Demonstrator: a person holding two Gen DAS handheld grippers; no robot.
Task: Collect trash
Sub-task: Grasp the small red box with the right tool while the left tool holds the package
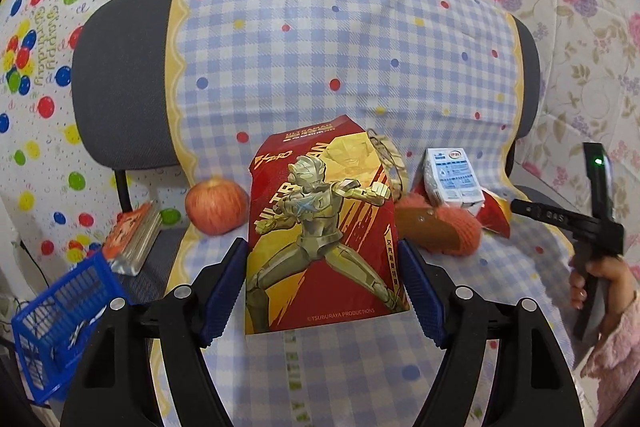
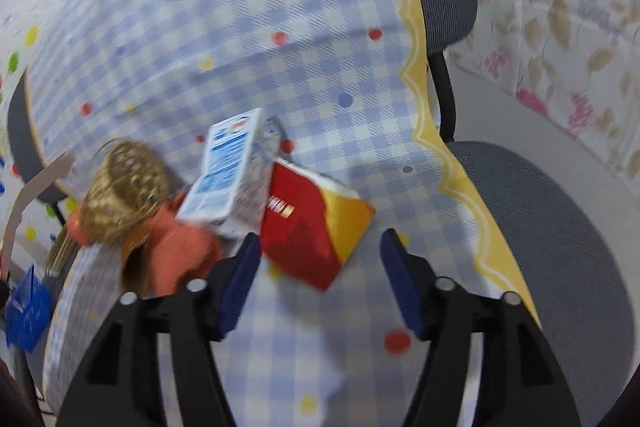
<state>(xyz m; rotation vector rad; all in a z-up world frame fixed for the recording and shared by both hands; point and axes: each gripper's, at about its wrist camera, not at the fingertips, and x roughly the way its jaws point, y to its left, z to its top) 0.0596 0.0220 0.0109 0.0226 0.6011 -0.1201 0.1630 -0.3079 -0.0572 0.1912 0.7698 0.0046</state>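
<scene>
L claw [image 1: 322, 287] grasping red-gold card packet [image 1: 320, 223] by side edges, light, flimsy, slippery foil; R claw [image 2: 316, 281] released near red-yellow wrapper [image 2: 316, 227], pinch its near crumpled corner.

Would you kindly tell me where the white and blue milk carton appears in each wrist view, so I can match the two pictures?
Left wrist view: the milk carton stands right of centre, behind the orange furry slipper.
Right wrist view: it leans left of centre, just beyond the left jaw.
Shared landmark: the red and yellow box lying against the carton's right side.
</scene>
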